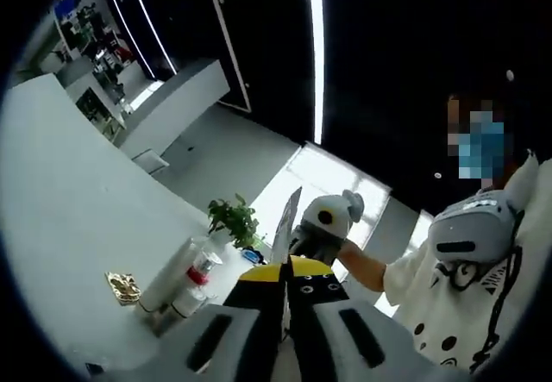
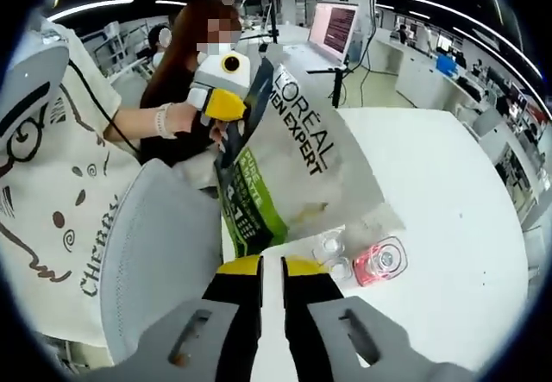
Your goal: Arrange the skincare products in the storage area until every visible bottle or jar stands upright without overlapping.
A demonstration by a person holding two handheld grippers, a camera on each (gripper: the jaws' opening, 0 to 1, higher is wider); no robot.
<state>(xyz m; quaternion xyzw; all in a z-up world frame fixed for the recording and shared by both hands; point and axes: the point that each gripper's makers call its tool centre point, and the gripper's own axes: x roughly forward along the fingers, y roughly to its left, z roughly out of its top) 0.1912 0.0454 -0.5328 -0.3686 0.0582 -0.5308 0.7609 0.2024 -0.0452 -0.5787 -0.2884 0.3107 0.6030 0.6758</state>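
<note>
**Both grippers pinch the L'Oréal pack above the tabletop**

The white tabletop (image 2: 448, 192) spreads across the right gripper view, and it slopes away as a pale plane (image 1: 78, 218) in the left gripper view.

A person in a cream printed shirt (image 2: 52, 218) stands close beside it, with a grey-white headset (image 1: 470, 227) hanging at the chest in the left gripper view.

The large clear L'Oréal Men Expert pack (image 2: 302, 158), with a green panel low down, is lifted off the tabletop and tilted. In the left gripper view it shows edge-on as a thin sheet (image 1: 286, 222).

The left gripper (image 2: 226, 106), yellow-tipped, has its fingers clenched on the pack's upper edge. The right gripper (image 2: 272, 270) has its yellow-and-black fingers nearly together on the pack's lower edge.

Under the pack, small clear bottles (image 2: 332, 248) and a pink-based clear jar (image 2: 379, 263) sit on the tabletop, seen from above. In the left gripper view a white tube (image 1: 168, 274) and a red-collared bottle (image 1: 197, 280) lean close together, beside a small gold-patterned item (image 1: 122, 287). A green potted plant (image 1: 235, 220) stands behind them.
</note>
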